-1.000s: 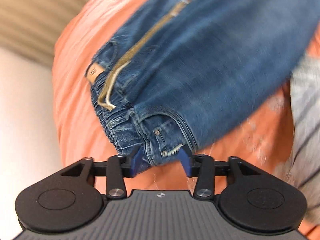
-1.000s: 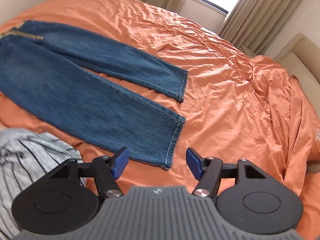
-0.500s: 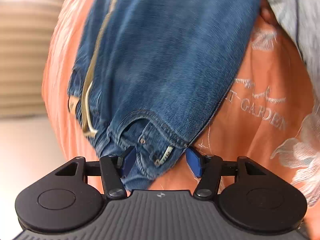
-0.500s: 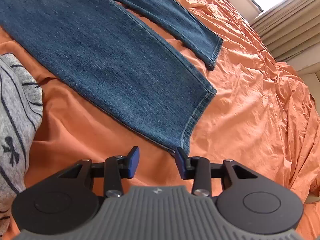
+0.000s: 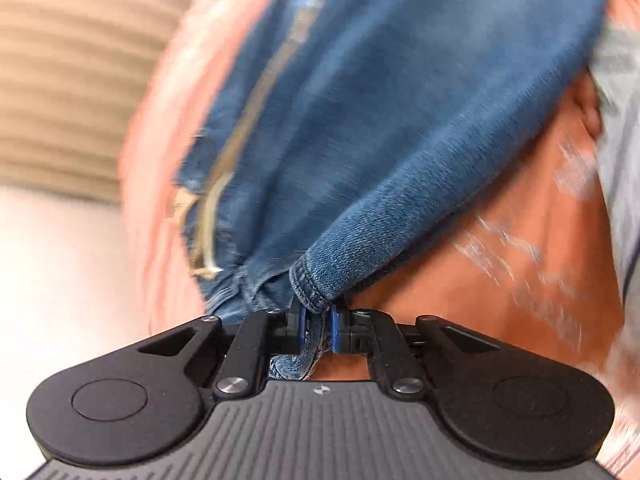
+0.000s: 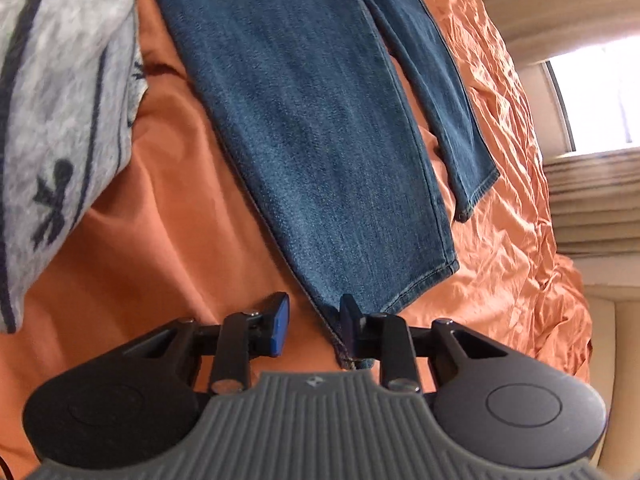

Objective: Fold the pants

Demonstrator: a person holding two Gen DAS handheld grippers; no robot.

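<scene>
Blue jeans (image 5: 400, 112) lie on an orange bedspread (image 5: 500, 260). My left gripper (image 5: 316, 326) is shut on the waistband corner, and the denim bunches between its blue pads. A tan drawstring (image 5: 212, 220) hangs at the waist. In the right wrist view the two legs (image 6: 320, 128) stretch away over the orange bedspread (image 6: 160, 248). My right gripper (image 6: 314, 328) is open, with the near leg's hem corner (image 6: 340, 340) between its jaws, close to the right pad.
A grey striped garment (image 6: 60, 120) lies left of the near leg; it also shows at the right edge of the left wrist view (image 5: 620, 120). Beige curtains (image 6: 592, 200) and a window (image 6: 596, 100) stand beyond the bed.
My left gripper has closed on the waistband and bunched it. My right gripper has come down to the near leg's hem, which now sits between its jaws.
</scene>
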